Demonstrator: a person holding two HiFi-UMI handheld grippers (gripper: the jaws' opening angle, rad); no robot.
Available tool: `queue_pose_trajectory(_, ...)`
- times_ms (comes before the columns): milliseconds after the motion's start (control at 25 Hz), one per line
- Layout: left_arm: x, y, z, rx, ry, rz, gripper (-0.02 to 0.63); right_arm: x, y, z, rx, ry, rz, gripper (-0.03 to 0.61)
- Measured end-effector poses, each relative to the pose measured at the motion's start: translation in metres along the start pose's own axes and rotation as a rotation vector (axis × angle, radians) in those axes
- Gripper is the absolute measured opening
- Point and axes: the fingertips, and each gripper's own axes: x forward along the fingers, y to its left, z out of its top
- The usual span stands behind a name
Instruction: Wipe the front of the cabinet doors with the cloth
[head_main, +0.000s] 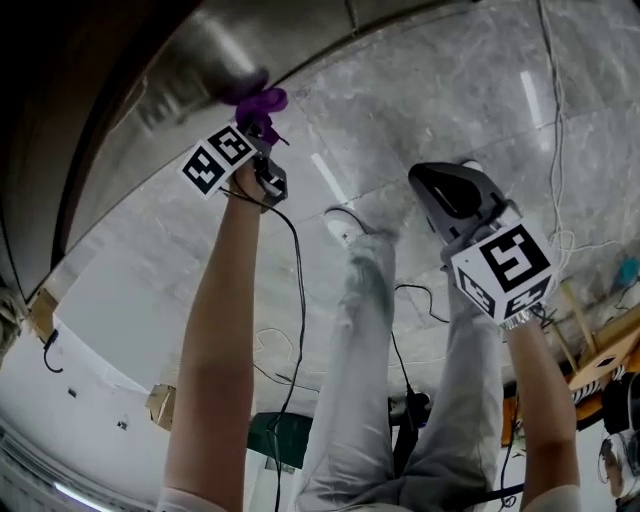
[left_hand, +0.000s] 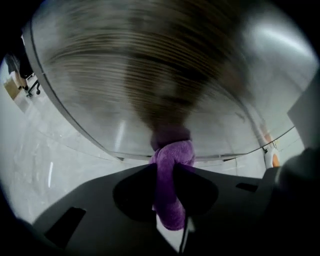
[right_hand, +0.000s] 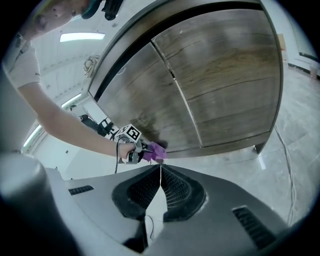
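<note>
Since my left hand-held gripper (head_main: 257, 120) is clamped on the purple cloth (left_hand: 173, 159), whose front fold presses the left cabinet door (right_hand: 142, 95) close above its bottom edge, I judge the stroke goes best with steady pressure, overlapping passes along the grain, and the jaw tips kept off the wood. My right hand-held gripper (right_hand: 160, 175), jaws together on nothing, hangs over the floor (head_main: 420, 110), well apart from that door.
</note>
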Motion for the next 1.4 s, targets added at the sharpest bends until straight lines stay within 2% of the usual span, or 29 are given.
queue_pose_trajectory(160,-0.016,0.047,0.003,-0.016,-0.006,0.034,0.087,0.019,0.019,0.011,-0.038,0.004,0.020,0.028)
queue_pose_trajectory(400,-0.039,0.089,0.011,-0.040,-0.031,0.065,0.087,0.031,0.035,0.016,-0.076,0.029,0.033,0.028)
queue_pose_trajectory(520,-0.058,0.100,0.017,0.031,-0.053,0.093,0.087,0.032,0.041,0.017,-0.092,0.040,0.050,0.026)
queue_pose_trajectory(640,-0.084,0.088,0.024,0.100,-0.084,0.061,0.087,0.028,0.052,0.014,-0.100,0.058,0.074,0.027)
queue_pose_trajectory(760,-0.124,0.067,0.038,0.105,-0.151,0.016,0.087,0.019,0.071,0.024,-0.144,0.073,0.112,0.026)
queue_pose_trajectory(960,-0.187,0.040,0.054,0.095,-0.238,0.004,0.087,-0.013,0.094,0.050,-0.249,0.091,0.162,0.028)
queue_pose_trajectory(1080,-0.220,0.023,0.065,0.098,-0.278,-0.005,0.087,-0.038,0.092,0.071,-0.297,0.091,0.151,0.027)
queue_pose_trajectory(1280,-0.280,0.009,0.093,0.213,-0.298,0.014,0.087,-0.076,0.097,0.106,-0.348,0.058,0.131,0.028)
queue_pose_trajectory(1400,-0.318,-0.004,0.105,0.234,-0.356,0.010,0.087,-0.106,0.102,0.115,-0.366,0.038,0.131,0.027)
